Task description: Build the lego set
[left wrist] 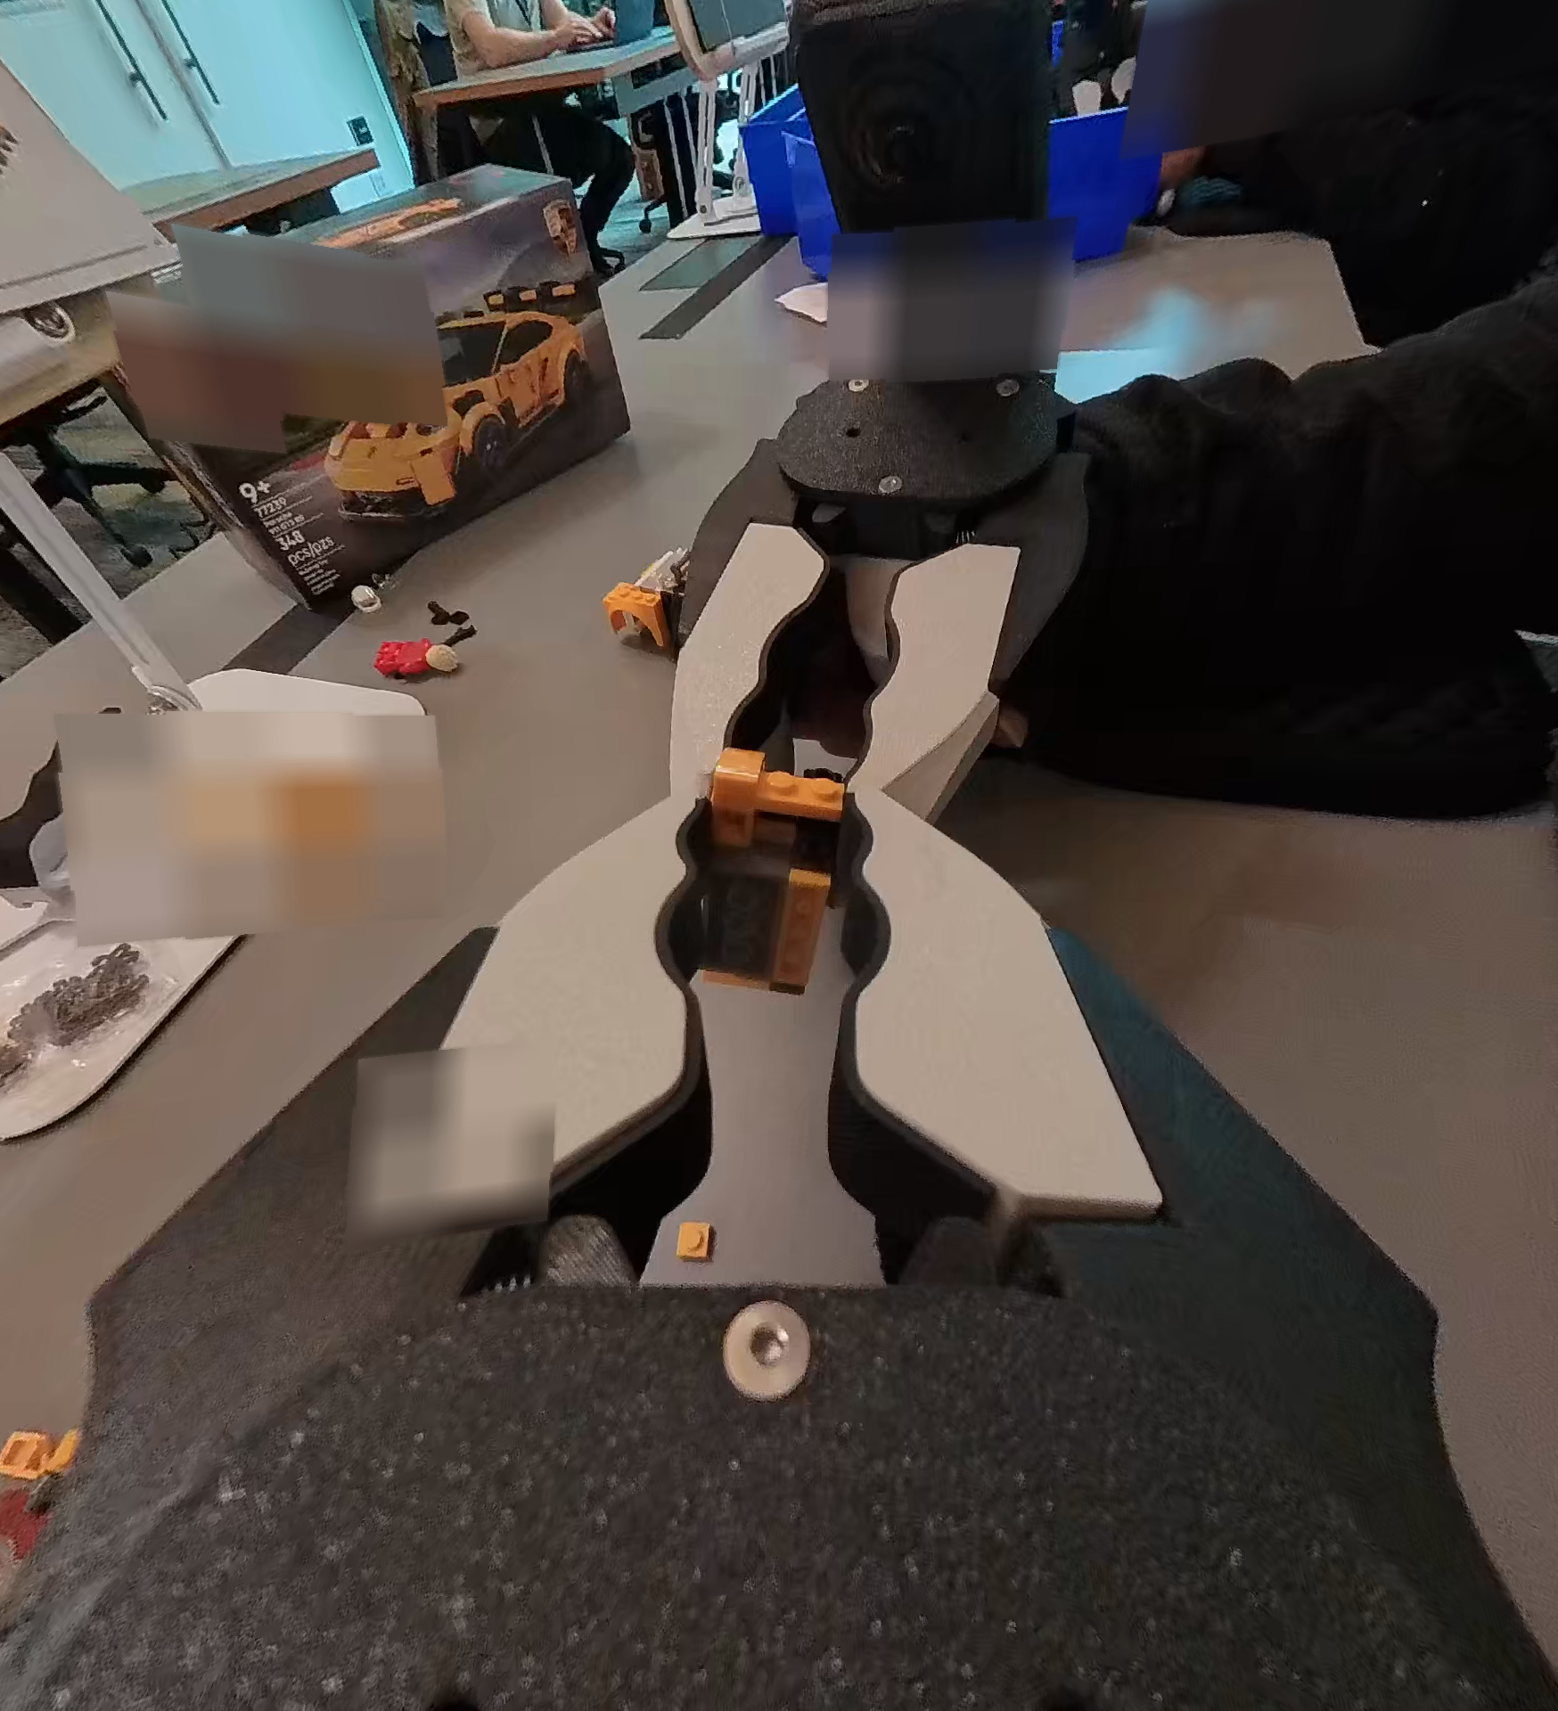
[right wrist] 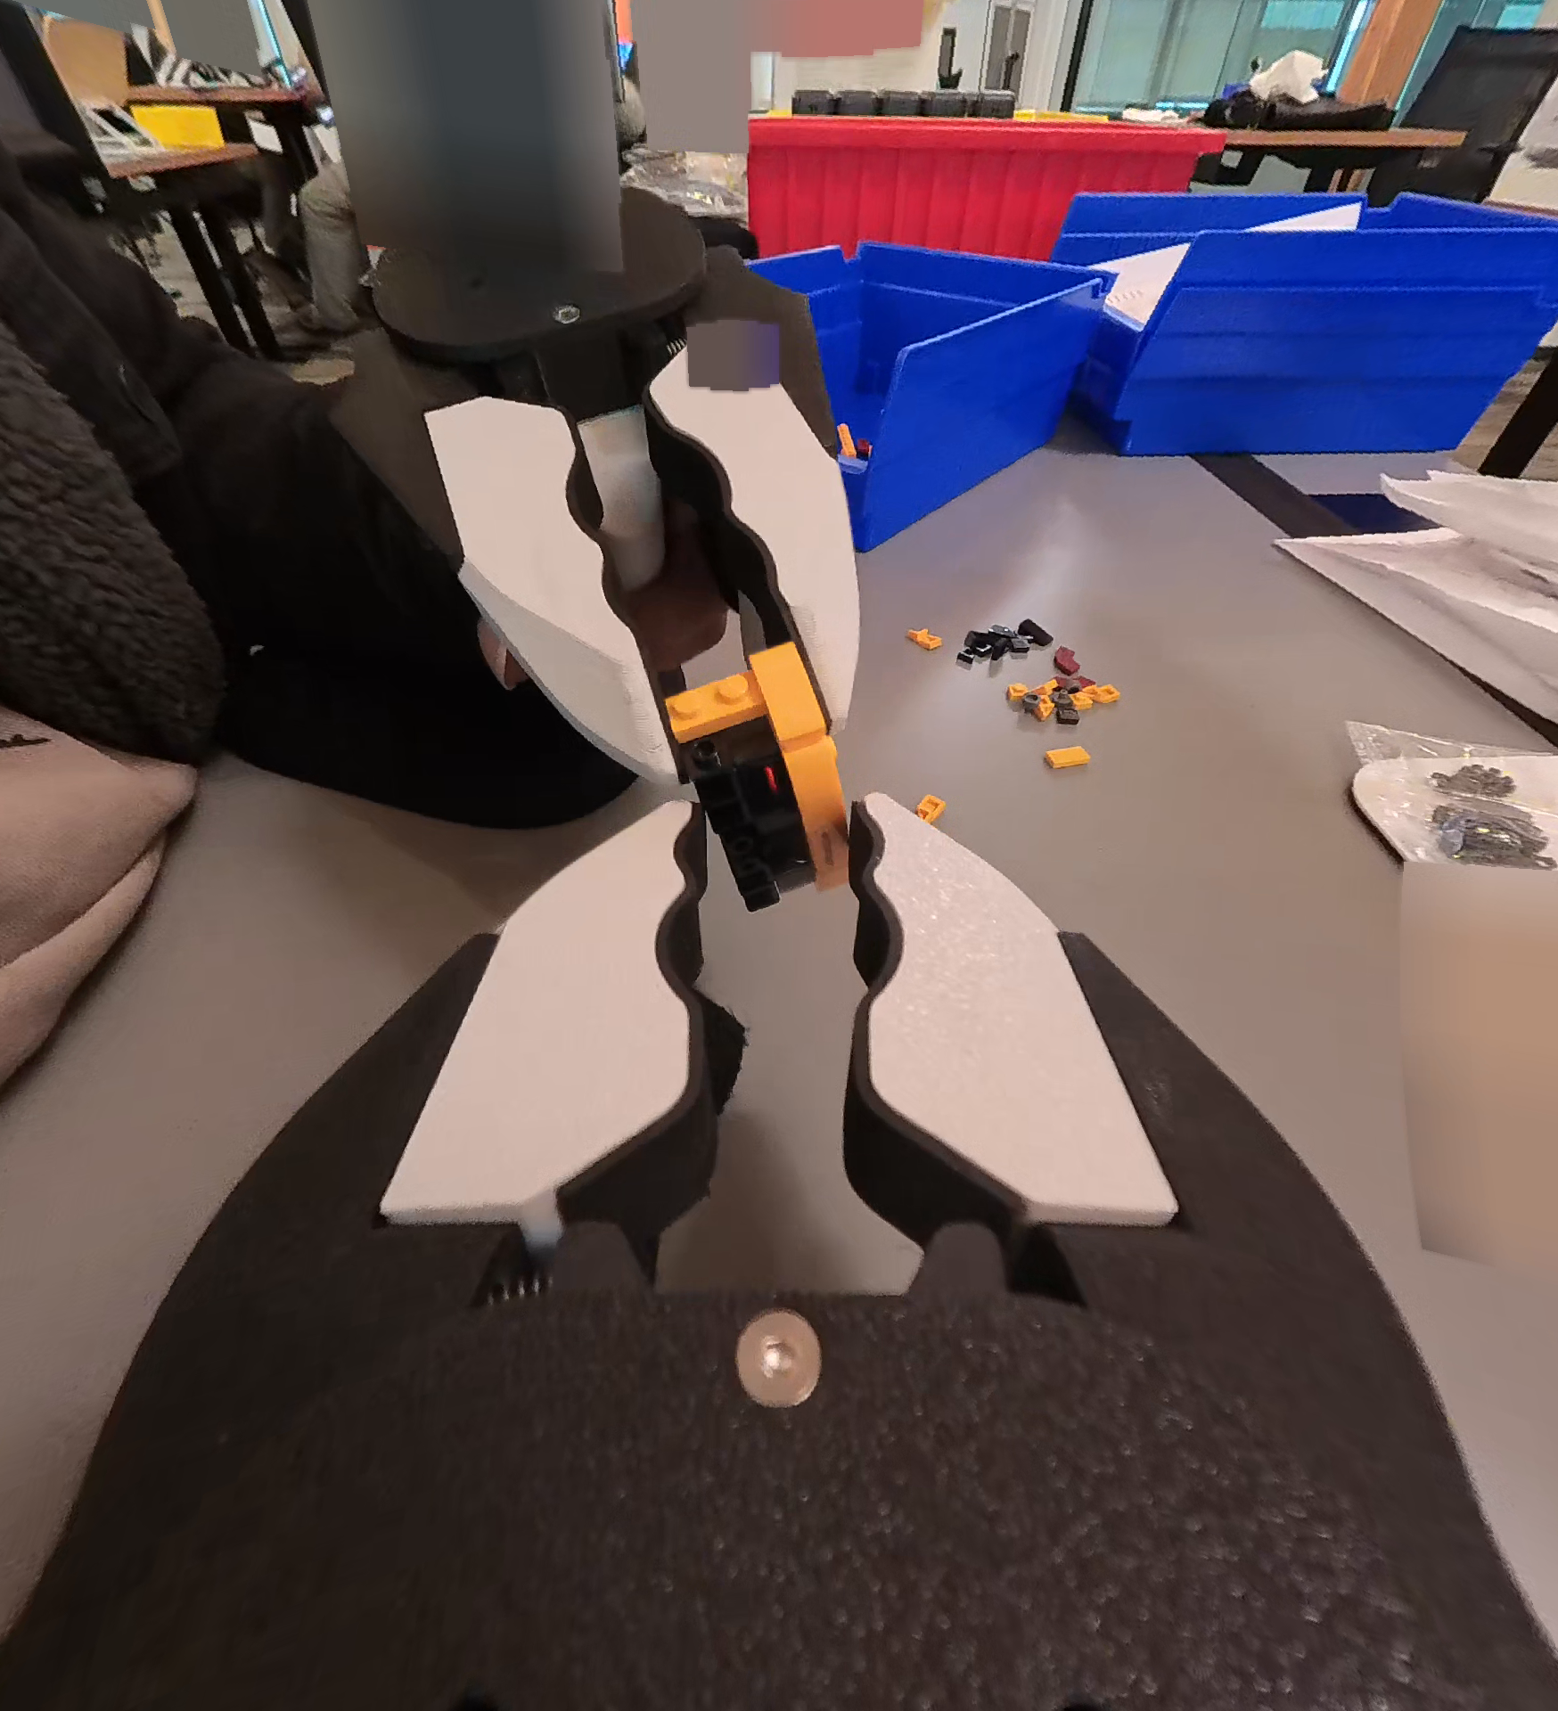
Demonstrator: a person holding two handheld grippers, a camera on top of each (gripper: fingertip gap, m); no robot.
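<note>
The left gripper [left wrist: 771, 833] is closed on a small orange-and-black lego assembly [left wrist: 771, 870], its fingers pressing both sides and holding it above the grey table [left wrist: 1220, 926]. The right gripper [right wrist: 775, 815], meeting it head-on, has its fingers parted on either side of the same assembly's lower end; whether they actually touch it cannot be told. A tiny orange plate [left wrist: 694, 1241] lies on the table under the left gripper. Farther off sit a wheel-arch piece [left wrist: 638, 611], a red minifigure part [left wrist: 405, 655] and the set's box [left wrist: 405, 389]. Near the right gripper lie a scatter of loose pieces [right wrist: 1048, 680], blue bins [right wrist: 1127, 333] and bagged parts [right wrist: 1488, 815].
</note>
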